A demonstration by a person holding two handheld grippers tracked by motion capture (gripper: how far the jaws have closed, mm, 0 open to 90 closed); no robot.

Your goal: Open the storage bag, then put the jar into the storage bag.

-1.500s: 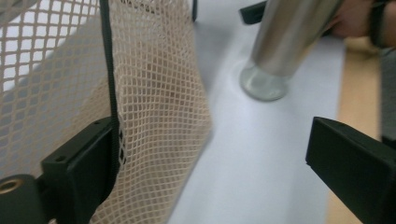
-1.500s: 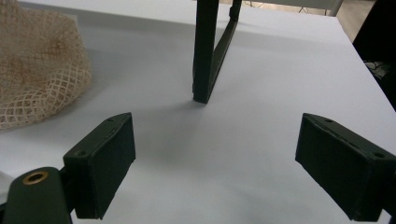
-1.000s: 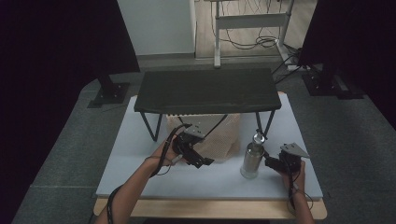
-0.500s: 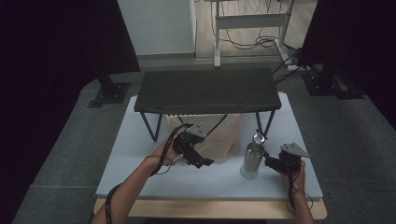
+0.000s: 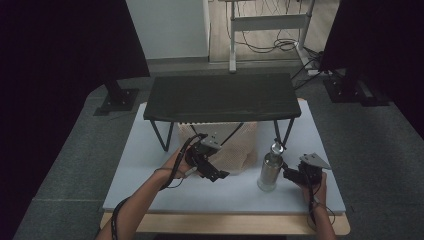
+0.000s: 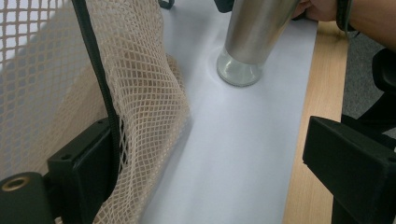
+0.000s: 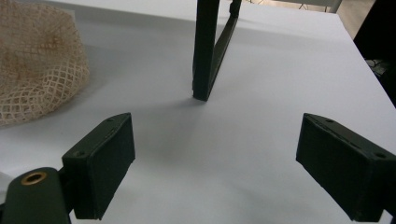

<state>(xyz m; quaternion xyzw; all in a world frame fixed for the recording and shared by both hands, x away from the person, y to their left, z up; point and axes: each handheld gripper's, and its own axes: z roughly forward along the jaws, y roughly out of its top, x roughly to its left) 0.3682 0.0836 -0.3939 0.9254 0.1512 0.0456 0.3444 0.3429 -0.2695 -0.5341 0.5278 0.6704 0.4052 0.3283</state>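
Little has shifted since a second ago: from above, your left gripper [image 5: 216, 175] still sits at the mesh bag [image 5: 230, 150], mid-tabletop [image 5: 150, 165], and your right gripper [image 5: 290, 174] beside the steel bottle [image 5: 270, 170]. Left gripper view: jaws spread, netting [image 6: 140, 93] against one. Right gripper view: jaws spread, empty.

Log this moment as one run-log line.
left hand-held gripper: open, at mesh bag | right hand-held gripper: open, beside steel bottle
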